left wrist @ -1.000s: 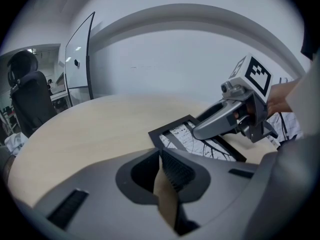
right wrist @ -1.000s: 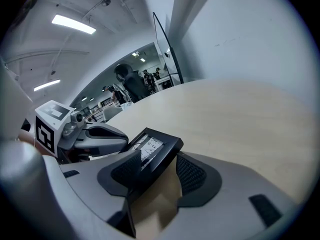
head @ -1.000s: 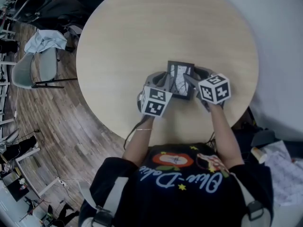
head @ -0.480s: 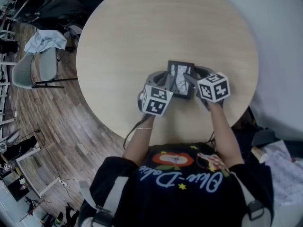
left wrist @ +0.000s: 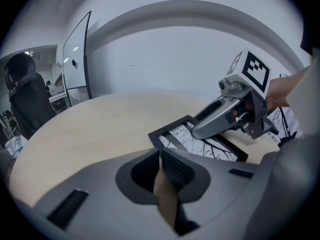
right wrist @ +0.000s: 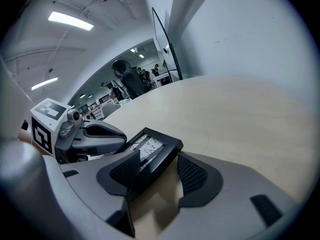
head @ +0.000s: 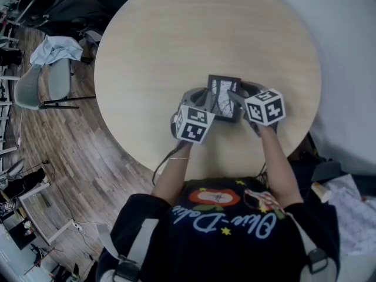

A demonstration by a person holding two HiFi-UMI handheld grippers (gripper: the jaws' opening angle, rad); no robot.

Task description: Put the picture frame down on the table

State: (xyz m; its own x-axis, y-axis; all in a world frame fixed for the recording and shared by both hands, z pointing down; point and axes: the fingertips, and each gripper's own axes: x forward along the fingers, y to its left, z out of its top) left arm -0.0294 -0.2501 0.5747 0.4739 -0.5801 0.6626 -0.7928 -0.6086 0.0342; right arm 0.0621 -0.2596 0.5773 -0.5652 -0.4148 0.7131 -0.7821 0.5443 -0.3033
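A black picture frame with a black-and-white print lies near the front of the round pale wood table. My right gripper reaches over the frame's right side. In the right gripper view the frame's edge sits between the jaws, and this gripper is shut on it. My left gripper is beside the frame's left edge. In the left gripper view its jaws are shut with nothing in them, and the frame lies just ahead, with the right gripper across it.
The table's front edge is close to the person's body. Chairs stand on the wood floor to the left. Papers lie at the lower right. A white wall rises behind the table.
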